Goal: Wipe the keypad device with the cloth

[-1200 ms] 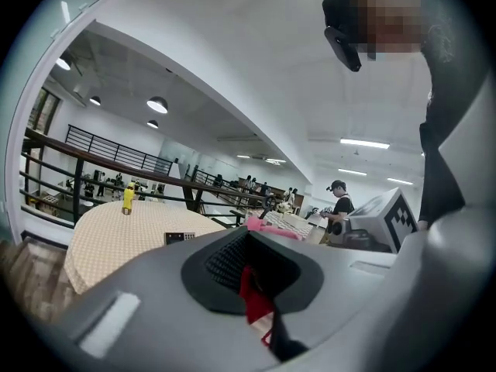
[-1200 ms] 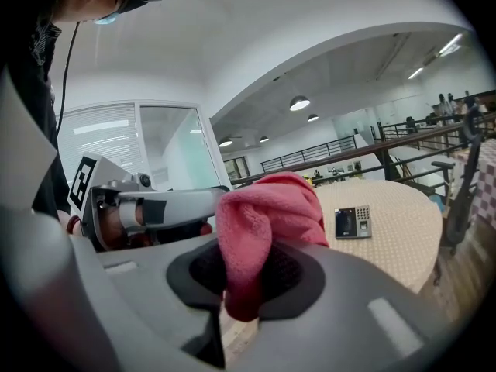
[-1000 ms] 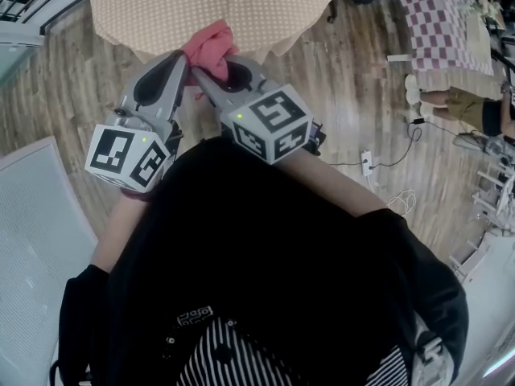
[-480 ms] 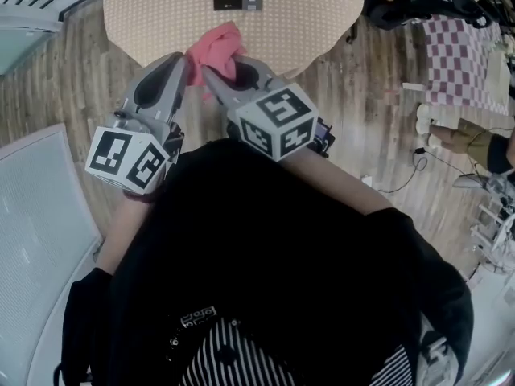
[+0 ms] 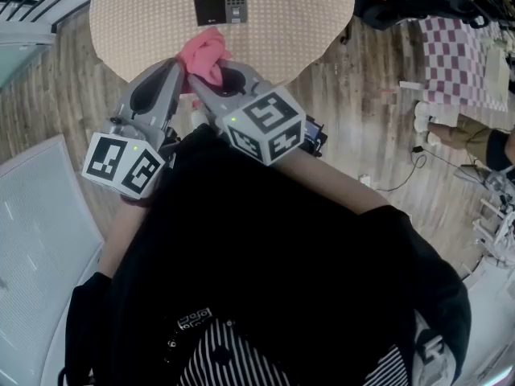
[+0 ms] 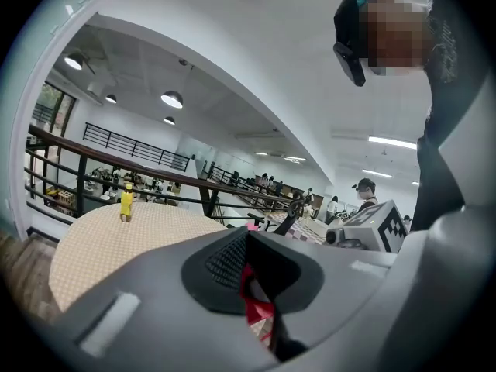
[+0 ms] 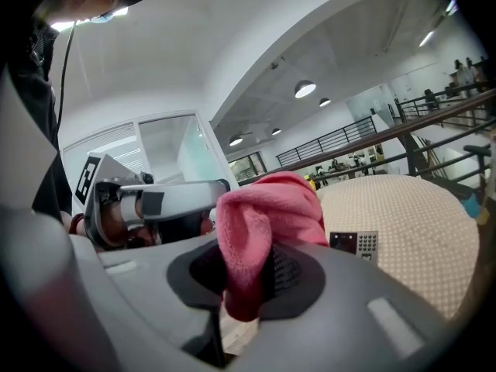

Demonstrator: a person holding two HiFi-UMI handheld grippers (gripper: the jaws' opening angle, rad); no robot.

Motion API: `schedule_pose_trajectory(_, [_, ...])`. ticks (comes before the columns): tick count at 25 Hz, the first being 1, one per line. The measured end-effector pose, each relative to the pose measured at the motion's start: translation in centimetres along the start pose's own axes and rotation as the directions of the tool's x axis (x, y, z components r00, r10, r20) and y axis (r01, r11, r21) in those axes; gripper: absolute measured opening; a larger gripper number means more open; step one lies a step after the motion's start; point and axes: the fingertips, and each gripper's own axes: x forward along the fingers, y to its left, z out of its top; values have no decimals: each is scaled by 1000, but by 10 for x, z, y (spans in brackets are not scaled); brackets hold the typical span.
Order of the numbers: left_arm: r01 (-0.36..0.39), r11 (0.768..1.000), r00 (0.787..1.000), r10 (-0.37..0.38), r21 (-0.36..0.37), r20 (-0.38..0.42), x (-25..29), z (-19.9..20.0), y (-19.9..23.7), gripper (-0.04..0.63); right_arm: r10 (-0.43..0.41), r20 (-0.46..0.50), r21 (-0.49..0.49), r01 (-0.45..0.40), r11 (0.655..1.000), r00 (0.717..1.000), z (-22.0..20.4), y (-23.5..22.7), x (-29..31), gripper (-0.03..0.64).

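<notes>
The keypad device (image 5: 220, 6) is set on the tabletop (image 5: 306, 22); before it, the cloth (image 5: 204, 53) is gripped by the left tongs (image 5: 179, 71) and right tongs (image 5: 198, 83).

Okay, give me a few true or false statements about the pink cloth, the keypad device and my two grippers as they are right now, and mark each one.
1. The right gripper is shut on the pink cloth. True.
2. The left gripper is open and empty. False: its jaws are closed on a fold of the same cloth.
3. The cloth is pressed onto the keypad device. False: the head view shows a strip of bare table between them, so wiping has not begun.
4. The keypad device lies flat on the round table, farther from the person than the cloth. True.
</notes>
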Motion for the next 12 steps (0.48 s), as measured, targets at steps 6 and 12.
schedule_pose_trajectory(6, [86,996,996,-87,-15,-23,39,0,6,-5,-89,8,22,89,996,996,10,-34,4,75])
schedule_pose_trajectory(12, [210,978,977,-210,0,-33,77,16,15,-5,-210,50,35,209,977,976,31,-61,12,75])
